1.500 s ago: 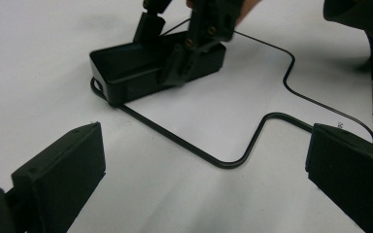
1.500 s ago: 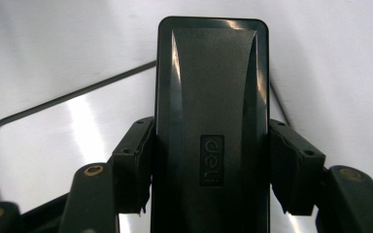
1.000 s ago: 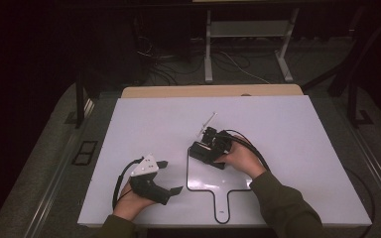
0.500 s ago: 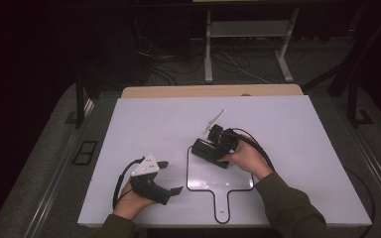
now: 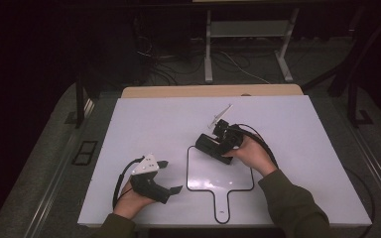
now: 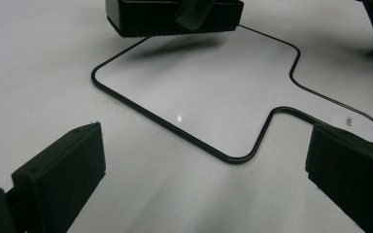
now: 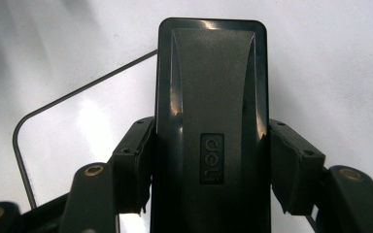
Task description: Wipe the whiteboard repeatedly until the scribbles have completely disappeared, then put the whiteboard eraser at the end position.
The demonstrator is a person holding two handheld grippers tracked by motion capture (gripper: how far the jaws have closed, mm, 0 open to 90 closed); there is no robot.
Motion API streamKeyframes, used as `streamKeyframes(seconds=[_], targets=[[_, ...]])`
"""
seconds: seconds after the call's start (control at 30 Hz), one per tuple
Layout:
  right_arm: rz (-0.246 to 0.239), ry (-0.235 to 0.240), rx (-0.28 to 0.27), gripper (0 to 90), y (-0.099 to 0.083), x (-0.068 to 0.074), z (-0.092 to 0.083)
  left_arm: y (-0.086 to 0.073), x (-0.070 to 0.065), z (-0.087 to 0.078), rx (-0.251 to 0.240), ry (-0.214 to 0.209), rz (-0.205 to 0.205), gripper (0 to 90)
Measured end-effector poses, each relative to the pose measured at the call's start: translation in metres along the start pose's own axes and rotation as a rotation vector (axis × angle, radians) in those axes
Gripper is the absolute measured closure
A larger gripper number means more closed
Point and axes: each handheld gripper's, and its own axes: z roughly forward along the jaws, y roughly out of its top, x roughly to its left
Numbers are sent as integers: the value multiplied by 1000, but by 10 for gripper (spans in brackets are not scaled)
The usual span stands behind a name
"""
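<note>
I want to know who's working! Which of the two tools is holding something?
The right tool is: its jaws clamp a black eraser over the small whiteboard. The left tool rests near the table's front edge with open jaws and nothing between them.

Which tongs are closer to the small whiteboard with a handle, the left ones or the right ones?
Right. The right tongs hold a black eraser over the whiteboard's upper left corner. The left tongs rest open on the table, beside its left edge.
</note>
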Motion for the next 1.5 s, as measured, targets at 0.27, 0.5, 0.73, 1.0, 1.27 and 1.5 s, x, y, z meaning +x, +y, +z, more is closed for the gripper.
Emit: streamKeyframes(seconds=[0.27, 0.5, 0.73, 1.0, 1.27, 1.5], targets=[[27, -9, -30, 387, 2, -10, -11, 0, 0, -1, -7, 0, -2, 0], [42, -29, -51, 387, 10, -21, -23, 1, -1, -2, -5, 0, 2, 0], [65, -56, -64, 388, 16, -37, -34, 2, -2, -1, -6, 3, 13, 0], [101, -79, -52, 387, 23, -61, -27, 2, -4, -1, 0, 3, 13, 0], [140, -84, -74, 386, 28, -86, -9, 2, -3, -1, 3, 3, 17, 0], [138, -101, -40, 386, 32, -96, 12, 2, -3, -2, 3, 3, 19, 0]])
